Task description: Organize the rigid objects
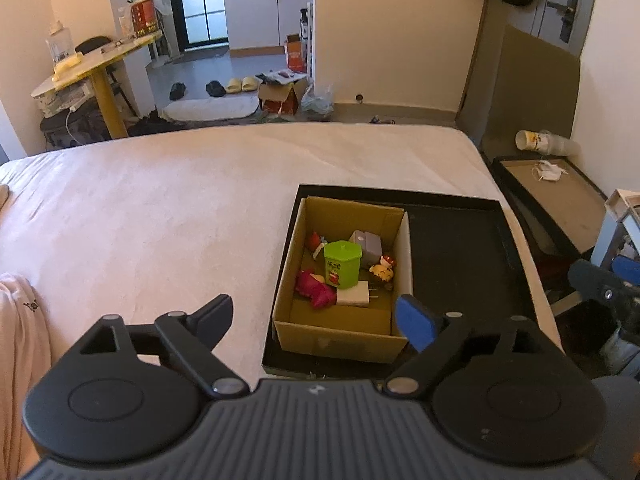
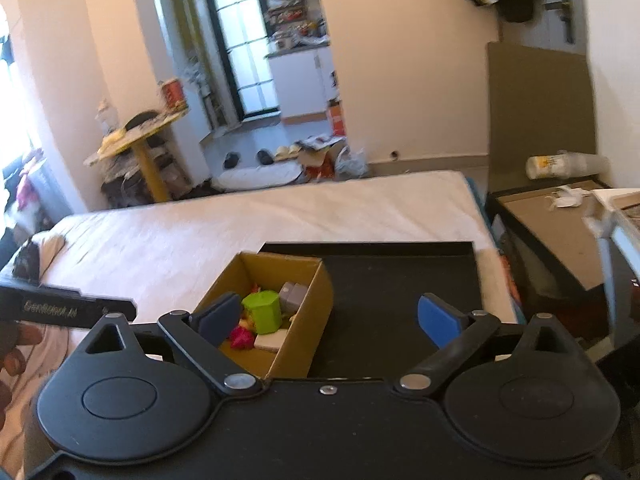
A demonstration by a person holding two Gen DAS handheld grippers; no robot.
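Observation:
A cardboard box (image 1: 334, 338) stands in a black tray (image 1: 456, 248) on the bed. Inside lie a green hexagonal container (image 1: 342, 263), a pink toy (image 1: 314, 286), a white charger (image 1: 353, 294), a grey block (image 1: 368, 244), a yellow figure (image 1: 383, 272) and a red toy (image 1: 315, 240). My left gripper (image 1: 316, 320) is open and empty, just before the box's near wall. In the right wrist view my right gripper (image 2: 328, 316) is open and empty above the tray (image 2: 400, 280), to the right of the box (image 2: 308, 320) with the green container (image 2: 262, 312).
The white bed (image 1: 180, 208) stretches left and far. A brown side table (image 1: 556, 196) with a paper cup (image 1: 532, 140) stands right of the bed. A pink garment (image 1: 16, 320) lies at the near left. The left gripper's body (image 2: 64, 308) shows at the right view's left edge.

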